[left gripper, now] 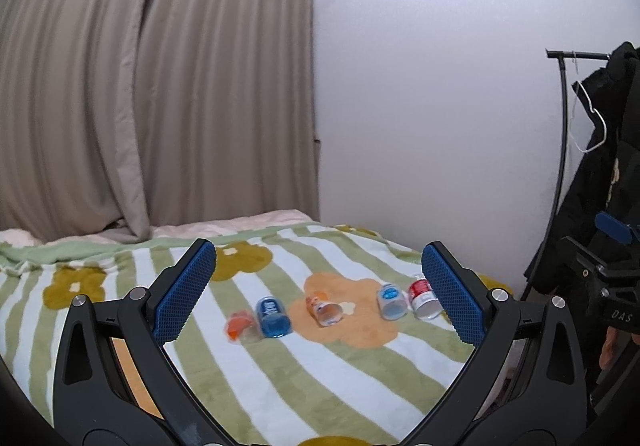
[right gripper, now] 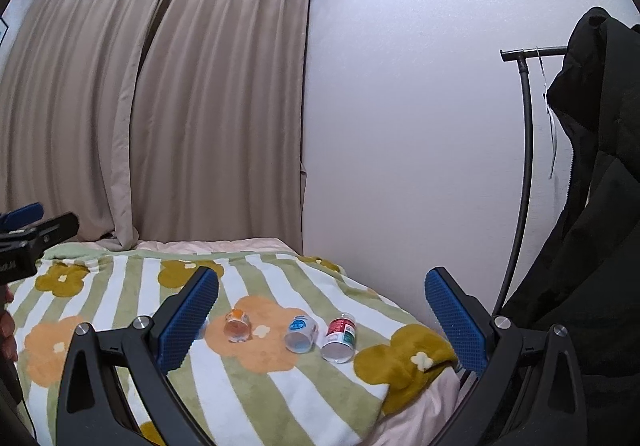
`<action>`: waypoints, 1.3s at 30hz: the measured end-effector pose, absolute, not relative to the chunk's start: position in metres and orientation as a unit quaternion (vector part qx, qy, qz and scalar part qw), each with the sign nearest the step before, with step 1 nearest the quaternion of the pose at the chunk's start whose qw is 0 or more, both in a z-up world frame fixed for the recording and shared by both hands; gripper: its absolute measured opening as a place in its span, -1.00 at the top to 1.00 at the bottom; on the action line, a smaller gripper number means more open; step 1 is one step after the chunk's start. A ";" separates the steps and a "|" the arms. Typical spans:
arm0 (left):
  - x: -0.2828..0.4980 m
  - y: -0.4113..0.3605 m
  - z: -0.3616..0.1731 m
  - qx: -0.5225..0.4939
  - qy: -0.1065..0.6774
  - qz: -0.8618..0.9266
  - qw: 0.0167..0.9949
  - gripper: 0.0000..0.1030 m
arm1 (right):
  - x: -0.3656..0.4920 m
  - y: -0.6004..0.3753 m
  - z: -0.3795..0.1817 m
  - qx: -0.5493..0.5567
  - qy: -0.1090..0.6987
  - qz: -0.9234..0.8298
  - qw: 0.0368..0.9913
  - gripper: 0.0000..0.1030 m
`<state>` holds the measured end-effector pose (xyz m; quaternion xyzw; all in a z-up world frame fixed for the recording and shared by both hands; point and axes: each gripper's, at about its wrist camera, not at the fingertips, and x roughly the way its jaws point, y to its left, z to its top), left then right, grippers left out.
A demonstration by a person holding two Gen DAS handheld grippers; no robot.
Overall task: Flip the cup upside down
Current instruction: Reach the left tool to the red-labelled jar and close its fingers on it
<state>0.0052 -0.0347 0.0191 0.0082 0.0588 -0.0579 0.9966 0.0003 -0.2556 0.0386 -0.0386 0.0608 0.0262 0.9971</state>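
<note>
While both the left gripper [left gripper: 318,284] and the right gripper [right gripper: 322,310] hang wide open and empty above the blanket [left gripper: 280,366], nothing looks started, since the five cups [left gripper: 274,317] lie on their sides across its orange flower [left gripper: 360,330], none inverted.

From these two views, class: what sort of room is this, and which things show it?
Most likely a bedroom. A bed with a striped flower blanket stands against floor-length curtains, and a clothes rack with a dark coat is beside it.
</note>
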 end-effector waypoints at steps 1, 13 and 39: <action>0.010 -0.039 0.022 0.011 0.062 -0.070 0.996 -0.99 | 0.001 -0.259 0.040 -0.036 0.063 0.035 0.997 -1.00; 0.153 -0.154 0.051 0.097 0.152 -0.207 0.962 -0.99 | 0.038 -0.302 0.014 -0.017 0.074 0.022 0.997 -1.00; 0.465 -0.328 -0.201 0.181 0.617 -0.202 0.738 -0.59 | 0.143 -0.309 -0.118 -0.028 0.176 0.058 0.982 -1.00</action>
